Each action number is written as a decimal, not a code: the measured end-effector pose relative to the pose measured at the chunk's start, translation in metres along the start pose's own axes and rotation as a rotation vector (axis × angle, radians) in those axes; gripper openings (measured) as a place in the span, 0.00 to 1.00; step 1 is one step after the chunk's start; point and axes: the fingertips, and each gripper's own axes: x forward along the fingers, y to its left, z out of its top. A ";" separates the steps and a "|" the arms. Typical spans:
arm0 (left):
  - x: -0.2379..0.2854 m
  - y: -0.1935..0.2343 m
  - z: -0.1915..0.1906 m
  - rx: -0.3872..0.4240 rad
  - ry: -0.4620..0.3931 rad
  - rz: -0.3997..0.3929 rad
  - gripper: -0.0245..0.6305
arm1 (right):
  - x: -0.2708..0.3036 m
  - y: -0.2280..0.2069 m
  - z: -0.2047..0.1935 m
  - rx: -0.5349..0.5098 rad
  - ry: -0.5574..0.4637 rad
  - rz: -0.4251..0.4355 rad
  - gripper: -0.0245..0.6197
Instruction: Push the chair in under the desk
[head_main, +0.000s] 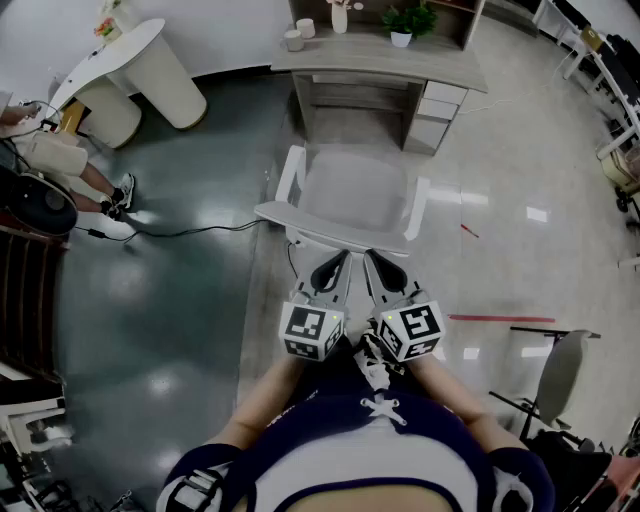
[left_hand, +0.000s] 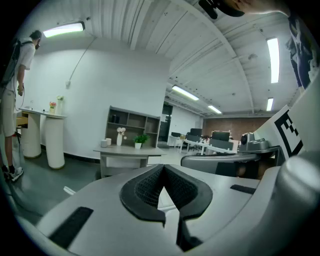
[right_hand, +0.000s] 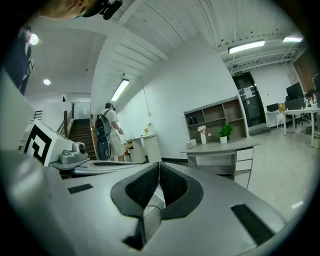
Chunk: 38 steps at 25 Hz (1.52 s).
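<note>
Your chair (head_main: 350, 195) faced the surface (head_main: 385, 58) at upper centre, base mostly hidden; left tool (head_main: 339, 258) and right tool (head_main: 372, 258) sat closed, empty.

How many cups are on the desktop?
2. Both stand at the desk's left end in the head view: the front cup near the corner, the rear cup just behind it, beside the vase. The shelves could hide more.

A small potted plant (head_main: 408, 20) stood near a white vase (head_main: 340, 15) and two pale cups (head_main: 298, 35). At the left, a white curved high table (head_main: 110, 55) stood with a person (head_main: 60, 155) beside it. A black cable (head_main: 190, 232) trailed over the floor (head_main: 150, 320), and a red line (head_main: 500, 319) lay at the right.
</note>
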 end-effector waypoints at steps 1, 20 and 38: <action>0.000 0.003 -0.001 0.007 0.001 0.005 0.05 | 0.002 0.001 -0.001 -0.001 0.005 0.003 0.06; 0.032 0.087 -0.077 0.469 0.385 -0.185 0.27 | 0.057 -0.017 -0.104 -0.644 0.502 0.047 0.18; 0.076 0.136 -0.180 1.089 0.687 -0.316 0.39 | 0.085 -0.060 -0.190 -1.066 0.821 0.013 0.17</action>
